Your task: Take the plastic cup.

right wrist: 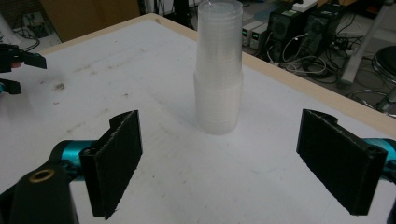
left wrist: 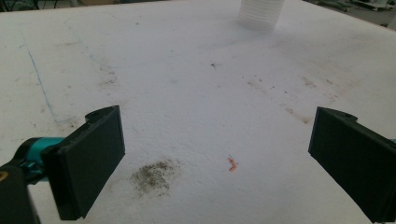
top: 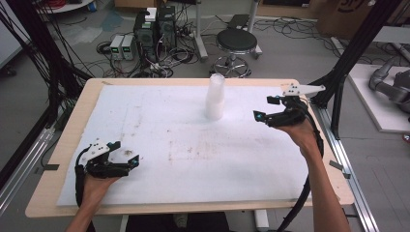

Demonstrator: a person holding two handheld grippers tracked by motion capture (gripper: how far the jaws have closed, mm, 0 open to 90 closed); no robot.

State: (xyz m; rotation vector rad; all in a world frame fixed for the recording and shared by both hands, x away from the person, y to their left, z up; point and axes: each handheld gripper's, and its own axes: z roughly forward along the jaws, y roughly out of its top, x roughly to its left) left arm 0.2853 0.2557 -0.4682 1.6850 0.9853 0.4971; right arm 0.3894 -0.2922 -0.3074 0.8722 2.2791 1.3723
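A tall stack of clear plastic cups (top: 215,96) stands upside down on the white foam sheet (top: 183,145) toward the table's far middle. The right gripper view has the cup stack (right wrist: 219,70) straight ahead, a short way beyond the jaws. My right gripper (top: 270,107) hovers open to the right of the stack, nothing between its jaws (right wrist: 219,163). My left gripper (top: 126,152) rests low near the front left, open and empty (left wrist: 217,154). In the left gripper view the cup stack's base (left wrist: 260,13) sits far off at the top.
The foam sheet carries dirt smudges (left wrist: 154,175) and a small orange speck (left wrist: 232,163). Bare wooden table rim (top: 48,159) frames the sheet. Behind the table stand a round stool (top: 236,43), computer boxes (top: 154,29) and tangled cables on the floor. Black frame posts (top: 338,82) rise at the right.
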